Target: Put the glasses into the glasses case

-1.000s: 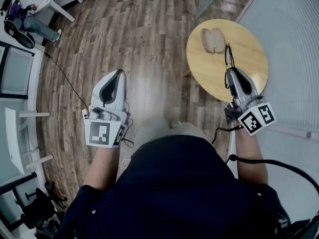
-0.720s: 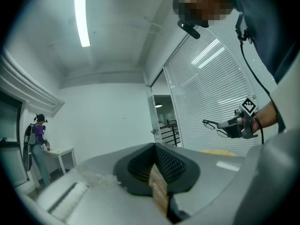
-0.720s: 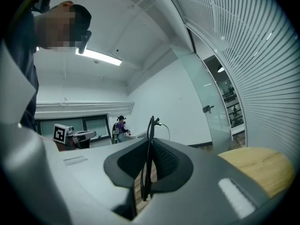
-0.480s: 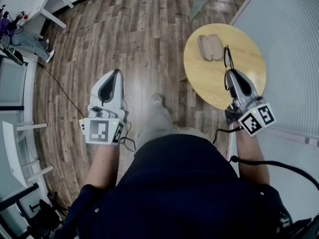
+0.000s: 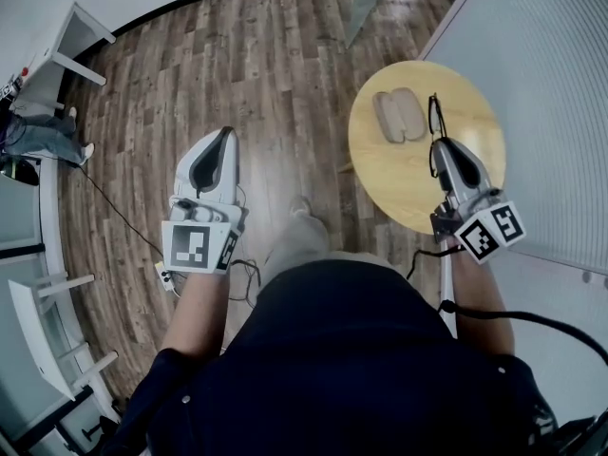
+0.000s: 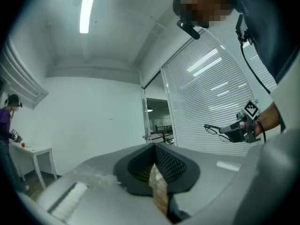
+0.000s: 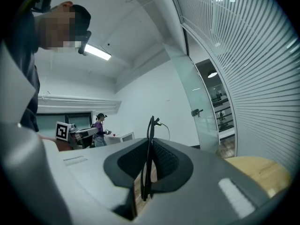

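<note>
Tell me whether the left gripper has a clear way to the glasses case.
Probably yes: the left gripper hangs over floor, apart from the table, and nothing stands between it and the open case.

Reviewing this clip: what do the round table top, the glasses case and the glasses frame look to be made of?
Table: light wood or wood veneer with a matte finish; a pale yellow tone and faint grain show.
Glasses case: grey-beige with a dull surface, possibly fabric or leatherette; too small to tell.
Glasses: thin black frame; plastic or metal, unclear.
</note>
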### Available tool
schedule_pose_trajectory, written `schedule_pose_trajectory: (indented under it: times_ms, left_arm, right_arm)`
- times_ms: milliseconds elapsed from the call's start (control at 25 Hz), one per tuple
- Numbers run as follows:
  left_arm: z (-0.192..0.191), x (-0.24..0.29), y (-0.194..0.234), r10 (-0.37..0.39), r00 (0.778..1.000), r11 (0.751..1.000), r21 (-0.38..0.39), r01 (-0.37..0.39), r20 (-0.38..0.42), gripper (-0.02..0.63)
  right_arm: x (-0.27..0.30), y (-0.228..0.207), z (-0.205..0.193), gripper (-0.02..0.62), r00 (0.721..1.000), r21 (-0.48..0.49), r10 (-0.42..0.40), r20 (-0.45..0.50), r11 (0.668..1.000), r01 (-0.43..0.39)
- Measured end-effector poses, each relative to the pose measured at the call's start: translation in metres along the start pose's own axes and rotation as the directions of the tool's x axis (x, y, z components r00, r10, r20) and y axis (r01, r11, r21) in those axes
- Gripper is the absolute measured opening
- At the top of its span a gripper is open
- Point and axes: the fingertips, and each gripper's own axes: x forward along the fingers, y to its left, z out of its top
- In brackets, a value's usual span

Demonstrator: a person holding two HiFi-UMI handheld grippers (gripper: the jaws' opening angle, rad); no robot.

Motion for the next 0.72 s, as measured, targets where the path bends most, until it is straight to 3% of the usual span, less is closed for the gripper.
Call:
schedule_pose_trajectory:
  times_ms: [480, 720]
  left_arm:
    - [0.002, 0.102, 0.101, -0.13, 0.991, 0.991, 0.021, 0.13, 0.021, 0.0]
    - [-0.005, 0.142, 0.107, -0.189, 0.982, 0.982, 0.022, 0.189, 0.027, 0.0]
  right_arm:
    - [0.121, -0.017, 0.025, 0.034, 0.992, 0.001, -0.114, 0.046, 0.993, 0.114]
    - [0.136, -0.029, 0.03, 0.034, 0.986, 0.002, -0.163, 0.042, 0.987, 0.163]
